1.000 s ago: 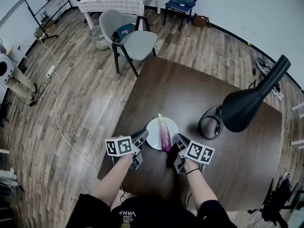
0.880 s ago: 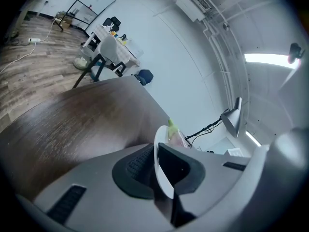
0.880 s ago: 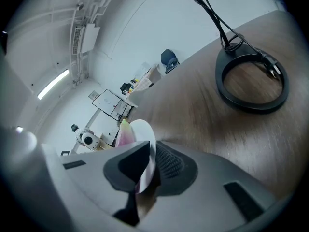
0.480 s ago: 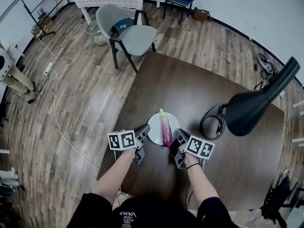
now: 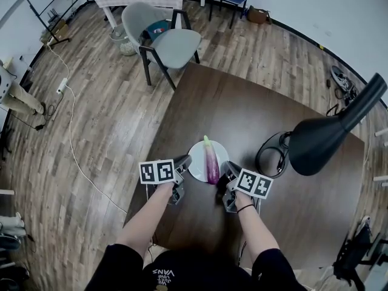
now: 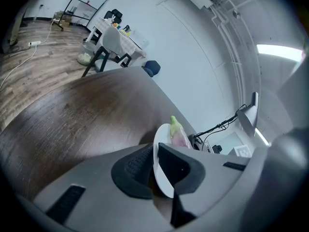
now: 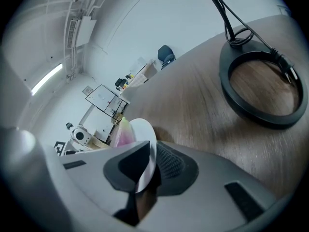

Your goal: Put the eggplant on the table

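Nearest us, our left gripper (image 6: 155, 164) and right gripper (image 7: 150, 166) each pinched the rim of the white plate (image 5: 197, 165) from opposite sides, pads pressed on its thin edge. The eggplant (image 5: 211, 165) lay lengthwise on the plate, its green stem pointing away from us, and neither tool gripped it. Compared with a second before, we had carried the plate a little further in from the near edge of the dark wooden table (image 5: 242, 114) and seemingly lower. We could not tell whether it already rested on the wood. We judged the set-down nearly done, though the eggplant still rode on the plate, not the tabletop. Beyond, to the right, lay a black ring (image 7: 273, 121) with its cable, under the black lamp (image 5: 321, 141). Furthest off, a grey chair (image 5: 176, 44) stood on the plank floor.
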`<state>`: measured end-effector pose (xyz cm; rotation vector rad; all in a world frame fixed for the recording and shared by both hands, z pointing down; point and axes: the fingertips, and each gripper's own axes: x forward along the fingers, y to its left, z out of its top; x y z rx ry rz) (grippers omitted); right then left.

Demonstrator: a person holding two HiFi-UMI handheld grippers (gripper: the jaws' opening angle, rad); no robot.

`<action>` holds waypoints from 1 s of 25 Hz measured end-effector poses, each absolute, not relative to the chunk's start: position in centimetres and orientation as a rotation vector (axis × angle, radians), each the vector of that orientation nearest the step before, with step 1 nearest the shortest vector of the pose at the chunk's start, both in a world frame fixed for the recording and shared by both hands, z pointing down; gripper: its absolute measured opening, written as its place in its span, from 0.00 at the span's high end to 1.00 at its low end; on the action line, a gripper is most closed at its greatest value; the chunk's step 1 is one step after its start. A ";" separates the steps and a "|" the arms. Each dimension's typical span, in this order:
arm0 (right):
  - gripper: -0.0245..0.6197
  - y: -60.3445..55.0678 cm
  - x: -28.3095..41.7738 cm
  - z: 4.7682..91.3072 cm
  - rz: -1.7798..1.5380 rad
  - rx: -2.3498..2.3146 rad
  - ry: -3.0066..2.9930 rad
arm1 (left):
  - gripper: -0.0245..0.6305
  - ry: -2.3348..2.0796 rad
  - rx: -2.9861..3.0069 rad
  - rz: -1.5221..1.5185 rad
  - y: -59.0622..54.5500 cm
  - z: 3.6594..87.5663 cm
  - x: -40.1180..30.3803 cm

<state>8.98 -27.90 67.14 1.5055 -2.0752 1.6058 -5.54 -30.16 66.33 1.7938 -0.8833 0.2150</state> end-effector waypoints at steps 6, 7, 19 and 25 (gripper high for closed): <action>0.89 -28.6 9.1 67.4 1.609 1.483 -2.046 | 0.92 -0.881 1.761 0.244 -30.8 66.8 -5.4; 0.89 -28.7 9.2 67.4 1.603 1.481 -2.040 | 0.92 -0.881 1.756 0.252 -30.9 66.9 -5.3; 0.89 -29.1 9.1 67.4 1.534 1.424 -2.009 | 0.76 -0.854 1.746 0.312 -31.0 66.9 -4.2; 0.89 -29.0 9.1 67.9 1.528 1.413 -1.984 | 0.76 -0.852 1.739 0.299 -31.3 66.8 -4.1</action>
